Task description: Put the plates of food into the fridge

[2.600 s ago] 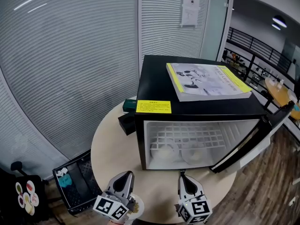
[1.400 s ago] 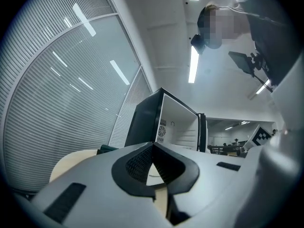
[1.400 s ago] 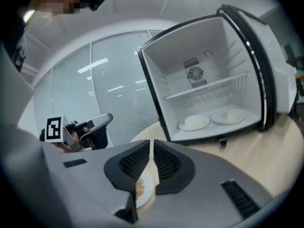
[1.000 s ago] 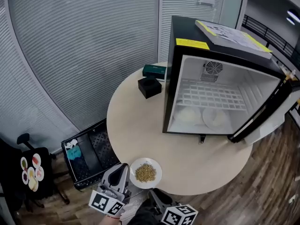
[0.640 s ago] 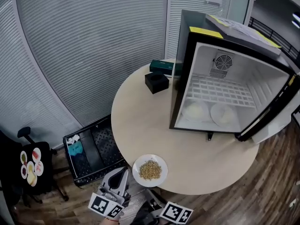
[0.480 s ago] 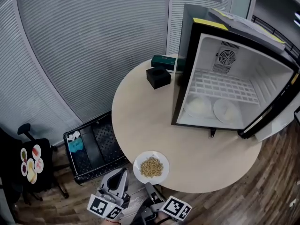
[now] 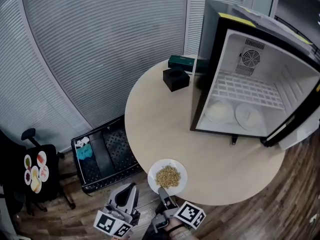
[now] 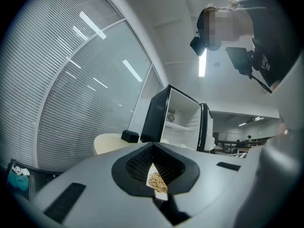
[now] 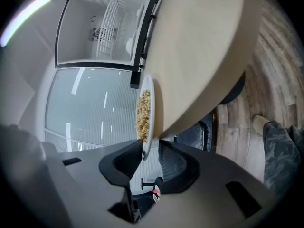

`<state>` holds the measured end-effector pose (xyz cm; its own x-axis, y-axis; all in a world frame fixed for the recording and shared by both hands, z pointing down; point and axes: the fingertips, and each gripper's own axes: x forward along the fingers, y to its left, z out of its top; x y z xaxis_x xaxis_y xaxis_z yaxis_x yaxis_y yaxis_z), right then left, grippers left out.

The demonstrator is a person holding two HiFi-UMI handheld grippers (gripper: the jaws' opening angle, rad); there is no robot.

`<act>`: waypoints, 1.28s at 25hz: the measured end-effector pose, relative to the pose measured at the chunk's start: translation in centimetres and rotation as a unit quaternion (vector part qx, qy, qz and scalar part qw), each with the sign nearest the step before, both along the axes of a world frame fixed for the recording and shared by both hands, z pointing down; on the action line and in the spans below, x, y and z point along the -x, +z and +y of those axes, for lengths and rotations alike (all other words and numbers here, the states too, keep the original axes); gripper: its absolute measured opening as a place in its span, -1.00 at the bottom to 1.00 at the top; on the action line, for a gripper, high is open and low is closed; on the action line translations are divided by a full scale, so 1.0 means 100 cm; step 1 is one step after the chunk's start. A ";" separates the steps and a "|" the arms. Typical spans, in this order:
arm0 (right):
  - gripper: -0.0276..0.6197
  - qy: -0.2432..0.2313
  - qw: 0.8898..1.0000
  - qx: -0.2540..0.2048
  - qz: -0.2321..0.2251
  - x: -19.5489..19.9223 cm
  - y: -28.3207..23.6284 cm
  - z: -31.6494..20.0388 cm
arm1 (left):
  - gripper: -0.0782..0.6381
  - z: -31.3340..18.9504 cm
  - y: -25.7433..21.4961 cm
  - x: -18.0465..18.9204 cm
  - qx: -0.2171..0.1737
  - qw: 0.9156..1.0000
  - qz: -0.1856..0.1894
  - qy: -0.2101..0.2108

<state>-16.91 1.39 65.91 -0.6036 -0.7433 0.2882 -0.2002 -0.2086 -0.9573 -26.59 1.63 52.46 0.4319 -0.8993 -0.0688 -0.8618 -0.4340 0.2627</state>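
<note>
Now, far left, off the counter (image 7: 160,119): left tongs (image 7: 131,187) hang low beside its near edge, tips together, gripping nothing. They give the plate no support, so the lift would be a one-sided job.

Next over, the plate of grain (image 7: 152,177) sits right at the counter's near edge, w/ its rim poking just past it. The right tongs (image 7: 161,191) are rolled on their side w/ that rim between the jaws. The jaws have just been closing but stand apart, and the pads look clear of the rim on both sides, so no grip yet.

Risks from here, as I read it:
- Thin-rim pinch only. If the tongs bite too shallow, the plate prob. pivots down at its far side on lifting and the loose grain slides off.
- If one jaw meets the rim before the other, it could shove the plate along or off the edge, b/c it sits so near it.
- The roll needs undoing evenly during the carry; a quick twist would tip the heap.

Right side: the mini fridge (image 7: 205,69) stands open, w/ two white plates (image 7: 220,111) already on its floor under the wire shelf (image 7: 247,90). Free floor room looks tight, so a third plate may knock them or catch the shelf.
</note>
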 end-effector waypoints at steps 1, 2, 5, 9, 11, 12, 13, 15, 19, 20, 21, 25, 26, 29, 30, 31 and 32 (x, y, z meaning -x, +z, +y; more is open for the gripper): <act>-0.60 0.000 1.000 -0.004 -0.003 0.000 -0.002 0.001 | -0.76 0.000 0.001 0.000 0.002 1.000 0.000 0.001; -0.66 0.000 1.000 -0.009 -0.005 0.000 -0.003 0.002 | -0.76 0.000 0.001 0.000 0.003 1.000 0.000 0.002; -0.78 -0.001 1.000 -0.021 -0.012 -0.001 -0.007 0.003 | -0.76 -0.001 0.001 -0.001 0.006 1.000 0.001 0.006; -0.85 -0.007 0.999 -0.037 -0.014 -0.011 -0.013 0.006 | -0.76 -0.006 -0.001 -0.008 0.006 1.000 0.002 0.016; -0.86 -0.013 0.999 -0.042 -0.008 -0.018 -0.015 0.006 | -0.76 -0.010 -0.003 -0.012 0.006 1.000 0.001 0.022; -0.86 -0.012 0.999 -0.043 -0.016 -0.021 -0.016 0.006 | -0.76 -0.012 -0.005 -0.015 0.005 1.000 0.002 0.025; -0.86 -0.009 0.999 -0.042 -0.025 -0.024 -0.018 0.006 | -0.76 -0.014 -0.006 -0.017 0.004 1.000 0.002 0.029; -0.86 -0.005 0.998 -0.042 -0.035 -0.030 -0.025 0.005 | -0.76 -0.020 -0.010 -0.023 0.001 0.999 0.002 0.036; -0.86 0.016 0.998 -0.027 -0.061 -0.050 -0.042 0.001 | -0.76 -0.033 -0.023 -0.037 -0.004 0.999 0.003 0.052; -0.86 0.022 0.997 -0.022 -0.065 -0.056 -0.048 -0.001 | -0.76 -0.037 -0.027 -0.041 -0.006 0.998 0.003 0.056; -0.86 0.028 0.997 -0.019 -0.067 -0.063 -0.054 -0.003 | -0.76 -0.041 -0.032 -0.046 -0.007 0.998 0.003 0.060; -0.86 0.050 0.996 -0.021 -0.072 -0.092 -0.084 -0.018 | -0.76 -0.063 -0.049 -0.066 -0.007 0.997 0.012 0.070; -0.86 0.054 0.996 -0.024 -0.074 -0.100 -0.092 -0.024 | -0.76 -0.069 -0.053 -0.073 -0.008 0.997 0.013 0.073; -0.86 0.063 0.994 -0.037 -0.076 -0.121 -0.118 -0.042 | -0.76 -0.087 -0.065 -0.092 -0.013 0.996 0.013 0.084; -0.86 0.066 0.994 -0.040 -0.077 -0.127 -0.127 -0.047 | -0.76 -0.093 -0.069 -0.098 -0.015 0.996 0.013 0.087; -0.86 0.067 0.994 -0.044 -0.078 -0.133 -0.136 -0.053 | -0.76 -0.099 -0.074 -0.104 -0.016 0.996 0.014 0.090; -0.86 0.068 0.993 -0.049 -0.079 -0.139 -0.145 -0.059 | -0.76 -0.106 -0.078 -0.109 -0.018 0.995 0.014 0.093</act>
